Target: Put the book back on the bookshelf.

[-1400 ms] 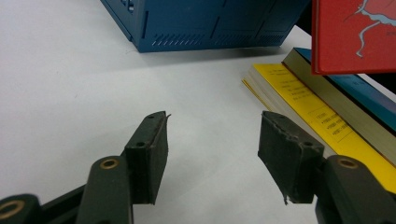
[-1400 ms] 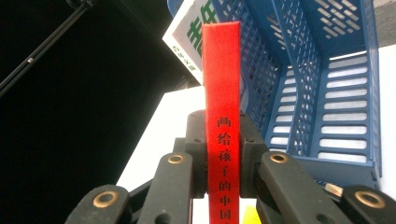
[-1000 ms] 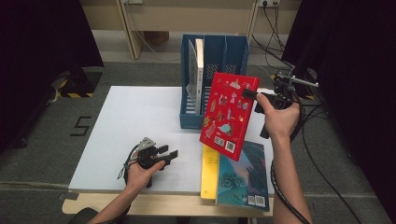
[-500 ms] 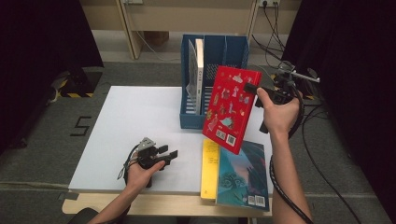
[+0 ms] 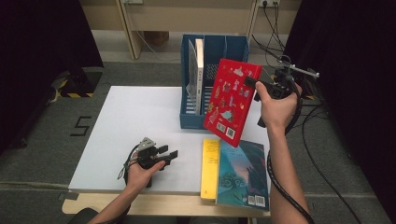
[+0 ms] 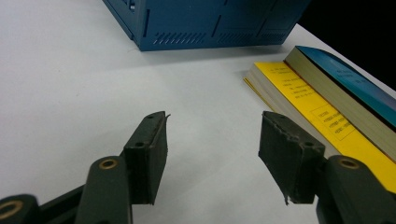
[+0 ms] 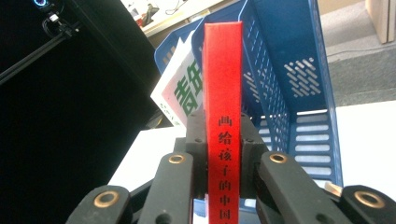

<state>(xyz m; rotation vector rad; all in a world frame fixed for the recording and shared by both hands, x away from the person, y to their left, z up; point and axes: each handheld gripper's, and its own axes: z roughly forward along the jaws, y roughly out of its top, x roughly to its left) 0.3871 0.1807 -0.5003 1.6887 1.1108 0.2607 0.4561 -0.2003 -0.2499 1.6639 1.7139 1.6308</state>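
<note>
A red book [image 5: 231, 100] hangs tilted in the air in front of the blue file rack [image 5: 236, 46], with my right gripper [image 5: 254, 84] shut on its spine edge. In the right gripper view the red spine [image 7: 223, 116] stands upright between both pads, and the blue rack [image 7: 294, 70] with a white book [image 7: 184, 88] in it lies beyond. My left gripper [image 5: 168, 153] rests low over the white table [image 5: 126, 121] near the front, open with nothing between its fingers. In the left gripper view, my left gripper [image 6: 212, 144] is open above bare tabletop.
A yellow book [image 5: 210, 168] and a teal book [image 5: 243, 172] lie flat side by side at the table's front right; both also appear in the left gripper view, the yellow book [image 6: 317, 116] and the teal one [image 6: 355, 84]. White books [image 5: 198, 70] stand in the rack's left slot. Cables trail off the right.
My right hand has tipped the red book more upright and shifted it slightly toward the rack. The left gripper has stayed where it was.
</note>
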